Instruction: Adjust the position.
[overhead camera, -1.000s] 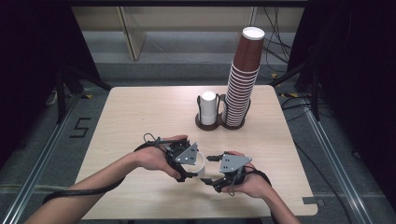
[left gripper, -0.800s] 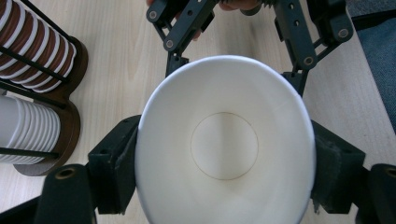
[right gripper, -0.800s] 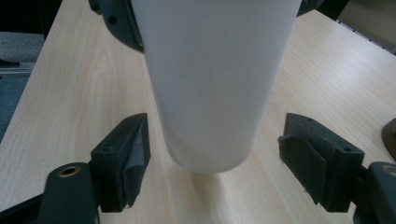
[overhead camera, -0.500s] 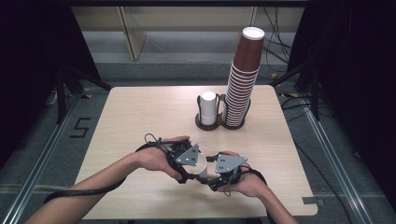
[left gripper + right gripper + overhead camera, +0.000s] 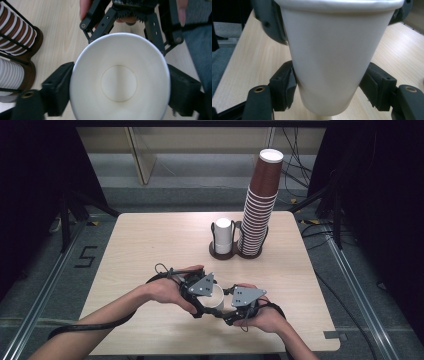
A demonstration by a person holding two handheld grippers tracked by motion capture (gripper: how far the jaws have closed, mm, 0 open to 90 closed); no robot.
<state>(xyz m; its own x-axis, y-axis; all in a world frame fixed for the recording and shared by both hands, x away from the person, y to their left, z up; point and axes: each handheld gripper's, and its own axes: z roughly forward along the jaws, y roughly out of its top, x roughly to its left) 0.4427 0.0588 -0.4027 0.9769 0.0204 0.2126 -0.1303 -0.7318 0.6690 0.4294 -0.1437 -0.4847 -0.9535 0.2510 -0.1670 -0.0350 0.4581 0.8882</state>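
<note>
High view: tan table [image 5: 150, 245] over grey floor [image 5: 45, 270]; at 6 o'clock, right gripper [image 5: 235, 312] clamps cup [image 5: 218, 296] as left gripper [image 5: 202, 307]'s jaws have just been opening around it.

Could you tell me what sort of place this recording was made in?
Probably a lab or test room set up for recording, not a café: a bare wooden table stands between dark curtains, cables trail across the floor, and a "5" is marked beside the table.

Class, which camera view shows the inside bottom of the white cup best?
The left gripper view: it looks straight into the cup, showing its round base. The right gripper view shows its outer wall; the high view shows a sliver between the grippers.
</note>
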